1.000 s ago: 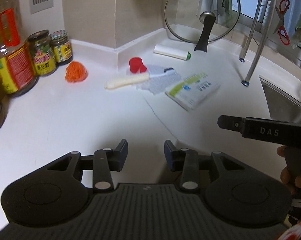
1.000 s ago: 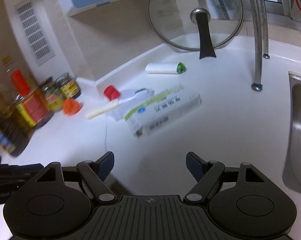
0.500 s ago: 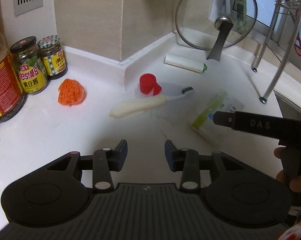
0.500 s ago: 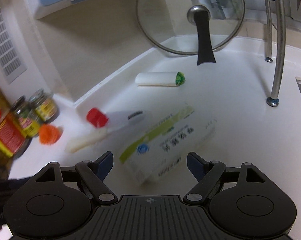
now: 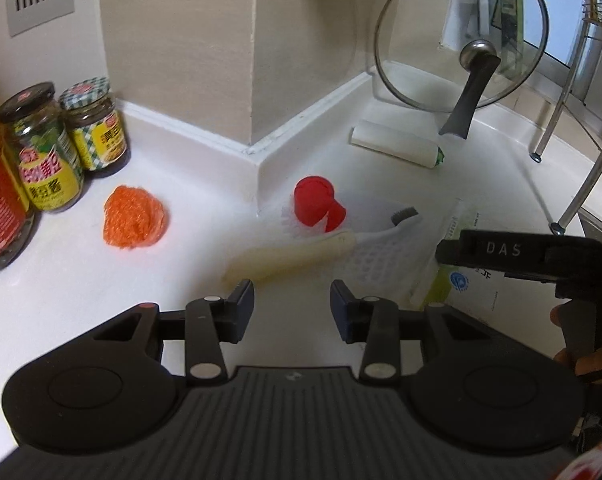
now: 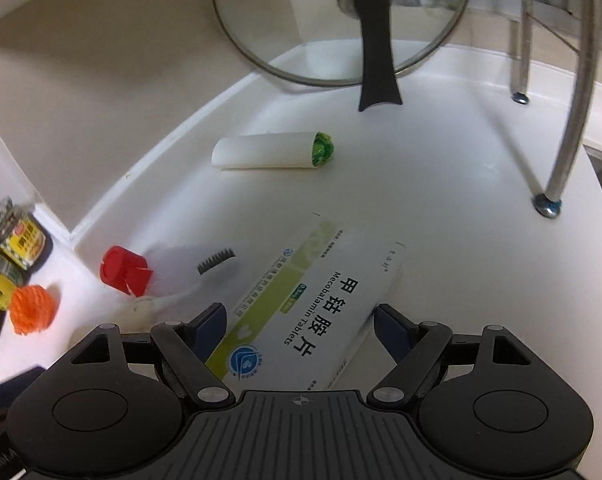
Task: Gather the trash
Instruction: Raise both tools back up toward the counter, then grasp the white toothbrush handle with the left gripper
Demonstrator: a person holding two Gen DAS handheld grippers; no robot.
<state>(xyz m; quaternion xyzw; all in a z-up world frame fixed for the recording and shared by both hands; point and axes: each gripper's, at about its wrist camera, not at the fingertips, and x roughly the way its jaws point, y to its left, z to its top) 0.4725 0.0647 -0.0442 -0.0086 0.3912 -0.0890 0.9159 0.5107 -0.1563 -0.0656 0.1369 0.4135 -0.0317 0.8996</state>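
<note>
My right gripper (image 6: 299, 326) is spread wide, its fingers on either side of the near end of the flat white-and-green Mecobalamin tablet box (image 6: 301, 312), which lies on the white countertop (image 6: 441, 208); I can't tell whether the pads touch it. My left gripper (image 5: 292, 306) hangs open and empty just short of a cream-coloured stick (image 5: 289, 260). That stick lies against a white plastic mesh piece (image 5: 377, 252) with a red plastic cap (image 5: 315, 206) on it. An orange net ball (image 5: 135, 222) sits left, near two glass jars (image 5: 69, 140). Further back lie a white paper roll with a green end (image 6: 271, 151) and a glass pot lid (image 6: 341, 20) leaning on the wall.
</note>
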